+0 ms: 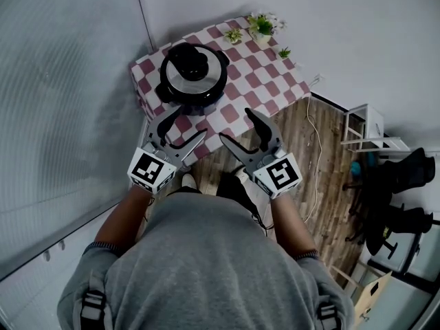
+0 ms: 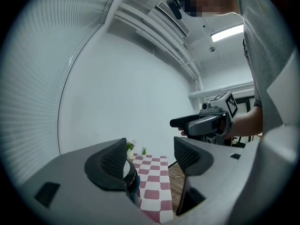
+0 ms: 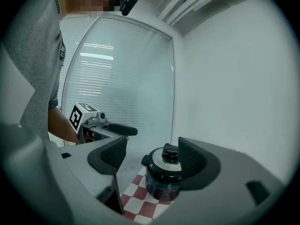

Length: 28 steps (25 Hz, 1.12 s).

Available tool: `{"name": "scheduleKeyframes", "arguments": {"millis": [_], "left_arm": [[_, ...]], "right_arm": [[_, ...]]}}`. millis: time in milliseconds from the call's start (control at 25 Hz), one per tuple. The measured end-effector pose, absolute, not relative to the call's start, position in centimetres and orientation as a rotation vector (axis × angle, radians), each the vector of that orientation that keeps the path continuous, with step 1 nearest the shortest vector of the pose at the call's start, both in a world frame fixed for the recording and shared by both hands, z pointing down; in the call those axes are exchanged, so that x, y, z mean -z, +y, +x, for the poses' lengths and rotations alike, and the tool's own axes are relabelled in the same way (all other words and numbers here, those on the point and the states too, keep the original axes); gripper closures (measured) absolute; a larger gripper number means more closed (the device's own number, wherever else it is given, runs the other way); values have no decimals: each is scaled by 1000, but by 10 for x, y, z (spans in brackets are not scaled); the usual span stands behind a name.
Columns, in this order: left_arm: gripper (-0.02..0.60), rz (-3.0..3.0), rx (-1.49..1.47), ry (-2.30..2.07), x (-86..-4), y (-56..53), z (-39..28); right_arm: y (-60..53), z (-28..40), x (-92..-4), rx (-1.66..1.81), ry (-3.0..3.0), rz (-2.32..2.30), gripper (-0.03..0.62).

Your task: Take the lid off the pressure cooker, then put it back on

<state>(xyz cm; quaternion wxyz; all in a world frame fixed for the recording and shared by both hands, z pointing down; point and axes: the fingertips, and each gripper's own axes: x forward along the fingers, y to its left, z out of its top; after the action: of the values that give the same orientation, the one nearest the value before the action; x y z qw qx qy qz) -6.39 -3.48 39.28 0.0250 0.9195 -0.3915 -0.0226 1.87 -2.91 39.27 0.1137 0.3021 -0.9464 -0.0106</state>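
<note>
From the head view, your left gripper (image 1: 184,126) and right gripper (image 1: 237,126) are both held short of the near edge of the small table with the red-and-white checked cloth (image 1: 268,81), over the wooden plank floor (image 1: 323,150). Neither touches anything. The black and silver round pressure cooker (image 1: 192,74) stands on the table towards its left end, with its black-knobbed lid (image 1: 194,64) seated on top. Small green potted plants (image 1: 261,25) stand along the table's far edge. The left gripper view shows its dark padded fingers (image 2: 115,161) spread apart with only air and checked cloth between them. There the cooker (image 2: 130,177) is mostly hidden behind the left-hand finger, so that view cannot show you the lid. That view also catches your right gripper (image 2: 201,123) alongside, which shows as one dark finger pointing left. The right gripper view gives the clearer look: its fingers (image 3: 192,161) are likewise wide apart and empty, and the cooker (image 3: 164,175) shows between them, well beyond the tips, lid on. Your left gripper (image 3: 101,125) appears there at the left.
</note>
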Motion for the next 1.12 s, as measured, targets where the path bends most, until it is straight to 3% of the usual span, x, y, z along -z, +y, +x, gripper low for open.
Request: {"name": "scheduleKeyframes", "arguments": {"millis": [1120], "left_arm": [[258,2345,-59,-1994,-392,-176,7]], "right_arm": [[-203,76,-415,34,-2937,-22,247]]}}
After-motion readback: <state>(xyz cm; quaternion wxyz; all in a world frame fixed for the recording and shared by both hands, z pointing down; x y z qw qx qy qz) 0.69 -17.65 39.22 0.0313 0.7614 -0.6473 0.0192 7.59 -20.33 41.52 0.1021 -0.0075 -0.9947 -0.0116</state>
